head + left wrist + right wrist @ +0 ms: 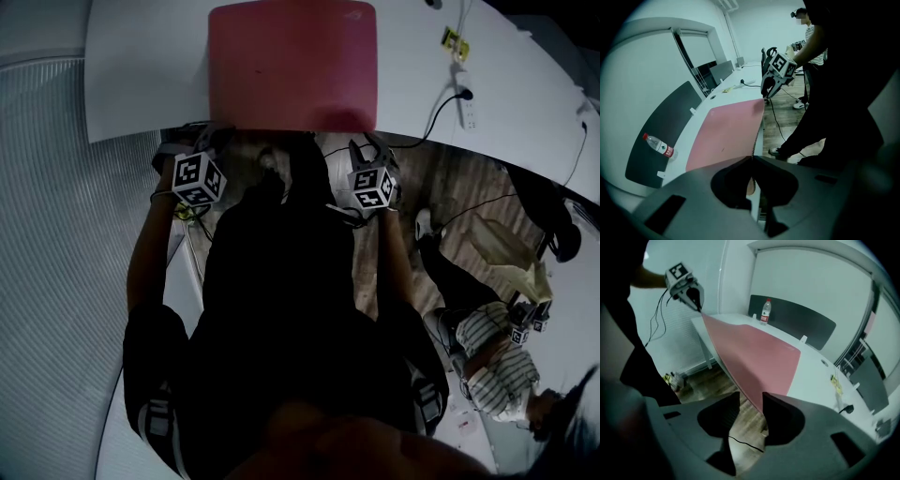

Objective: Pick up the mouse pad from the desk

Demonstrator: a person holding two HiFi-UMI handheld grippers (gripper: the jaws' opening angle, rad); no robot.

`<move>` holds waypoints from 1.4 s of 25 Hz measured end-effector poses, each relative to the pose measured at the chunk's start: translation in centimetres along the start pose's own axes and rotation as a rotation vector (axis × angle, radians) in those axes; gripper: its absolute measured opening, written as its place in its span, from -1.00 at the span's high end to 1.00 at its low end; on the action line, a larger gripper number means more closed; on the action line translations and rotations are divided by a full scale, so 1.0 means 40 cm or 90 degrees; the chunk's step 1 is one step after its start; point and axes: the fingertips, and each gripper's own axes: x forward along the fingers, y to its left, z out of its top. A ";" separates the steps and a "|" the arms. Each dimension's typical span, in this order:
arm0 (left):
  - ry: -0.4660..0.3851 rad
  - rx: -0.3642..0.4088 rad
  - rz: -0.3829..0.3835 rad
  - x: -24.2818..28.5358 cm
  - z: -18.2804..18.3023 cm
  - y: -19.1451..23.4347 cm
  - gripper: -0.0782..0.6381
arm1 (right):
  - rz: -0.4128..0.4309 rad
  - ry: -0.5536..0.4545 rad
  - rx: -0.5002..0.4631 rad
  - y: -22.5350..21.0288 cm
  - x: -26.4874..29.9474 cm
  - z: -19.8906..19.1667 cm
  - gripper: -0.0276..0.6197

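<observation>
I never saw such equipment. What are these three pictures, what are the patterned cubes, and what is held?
There is no robot: a person holds a two-jaw tool, a gripper, in each hand. The patterned cubes are parts of those grippers. One picture comes from a camera on the person's head, looking down; the other two come from cameras on each gripper. On the white desk are a pink mouse pad and a water bottle. The left gripper is shut on the pad's near edge. The right gripper has its jaws opening, with the pad's edge between them.

White desk [141, 75], wooden floor [469, 183], dark partition [797, 322]
</observation>
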 end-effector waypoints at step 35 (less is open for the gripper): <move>0.016 -0.055 -0.022 0.010 0.033 0.050 0.75 | 0.036 0.103 -0.219 -0.053 0.118 -0.035 0.56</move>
